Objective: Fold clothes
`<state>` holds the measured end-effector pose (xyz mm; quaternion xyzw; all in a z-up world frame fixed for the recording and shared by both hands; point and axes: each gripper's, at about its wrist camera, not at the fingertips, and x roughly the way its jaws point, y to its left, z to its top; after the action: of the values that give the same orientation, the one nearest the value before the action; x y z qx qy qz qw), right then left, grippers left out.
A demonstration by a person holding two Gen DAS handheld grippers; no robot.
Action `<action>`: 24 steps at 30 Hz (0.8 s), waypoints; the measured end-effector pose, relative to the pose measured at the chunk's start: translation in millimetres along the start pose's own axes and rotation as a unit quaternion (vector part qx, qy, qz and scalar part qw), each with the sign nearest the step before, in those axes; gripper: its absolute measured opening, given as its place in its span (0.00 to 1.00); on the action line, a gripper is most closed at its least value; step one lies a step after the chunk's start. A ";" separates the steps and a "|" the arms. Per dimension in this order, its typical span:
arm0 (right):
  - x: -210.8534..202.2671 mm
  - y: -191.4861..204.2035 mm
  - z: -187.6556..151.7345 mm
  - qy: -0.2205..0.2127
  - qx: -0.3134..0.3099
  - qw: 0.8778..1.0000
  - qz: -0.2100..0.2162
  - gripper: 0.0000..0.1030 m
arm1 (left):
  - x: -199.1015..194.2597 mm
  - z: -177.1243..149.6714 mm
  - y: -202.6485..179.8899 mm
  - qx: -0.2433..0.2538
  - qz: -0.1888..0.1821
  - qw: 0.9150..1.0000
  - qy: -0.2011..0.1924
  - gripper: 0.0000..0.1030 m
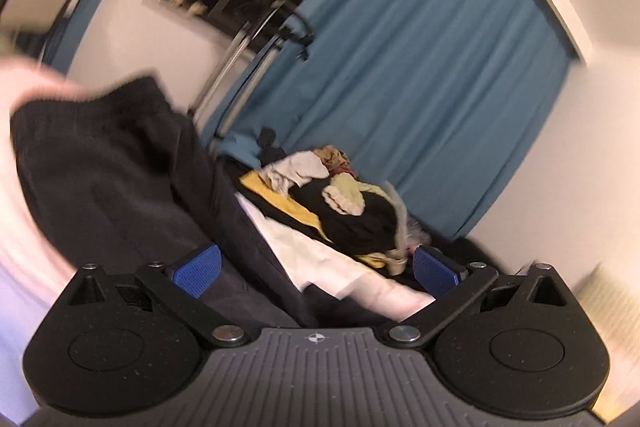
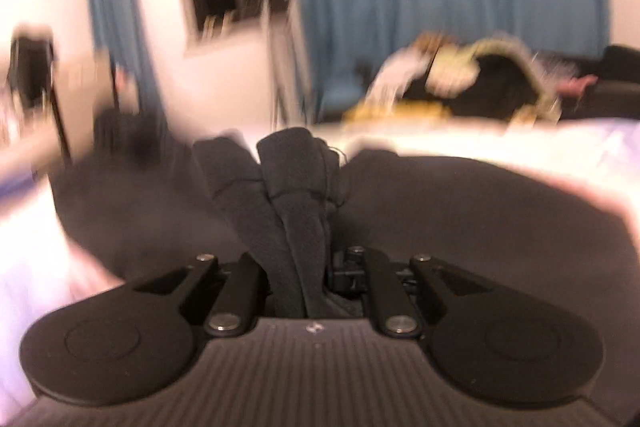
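Right gripper (image 2: 298,267) pinching bunched dark garment (image 2: 288,195), left gripper (image 1: 316,267) spread empty beside it; soft, limp, light fabric, best gripped at hem or corner.

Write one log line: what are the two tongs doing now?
left tongs: open, empty | right tongs: shut on dark garment | laundry pile: unfolded behind | view: blurred
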<state>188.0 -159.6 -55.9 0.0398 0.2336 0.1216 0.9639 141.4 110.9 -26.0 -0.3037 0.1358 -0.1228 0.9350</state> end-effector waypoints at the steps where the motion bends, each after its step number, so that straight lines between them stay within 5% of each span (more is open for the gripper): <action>1: 15.5 12.4 -14.5 0.022 -0.012 1.000 0.002 0.13 | 0.7 0.6 1.6 -0.003 -0.007 1.000 -0.002 1.00; 5: 17.7 12.7 -12.3 0.026 -0.015 1.000 0.008 0.13 | 3.3 0.9 2.1 0.003 -0.022 1.000 -0.009 1.00; 7: 10.4 7.0 -8.6 0.033 -0.030 0.999 0.023 0.18 | 6.5 -0.3 1.4 0.003 -0.022 1.000 0.000 1.00; 9: 6.2 8.8 -4.4 0.047 -0.030 0.997 0.047 0.35 | 10.3 -2.3 1.1 0.003 -0.024 1.000 0.011 1.00; 13: -23.6 -11.3 0.9 0.070 -0.023 0.992 0.105 0.39 | 4.8 -11.0 -2.2 0.006 -0.036 0.999 0.026 0.99; 19: -81.6 -67.2 15.6 0.084 0.052 0.986 0.136 0.42 | 12.4 -26.5 -18.9 0.013 -0.079 0.995 0.063 0.96; 24: -112.5 -128.4 18.6 0.038 0.174 0.979 0.100 0.42 | 35.0 -50.4 -36.5 0.069 -0.037 0.990 0.118 0.81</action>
<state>127.4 -312.7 -7.0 0.2255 0.2824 0.1762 0.9156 152.1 44.4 -49.6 -0.2269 0.2245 -0.2016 0.9260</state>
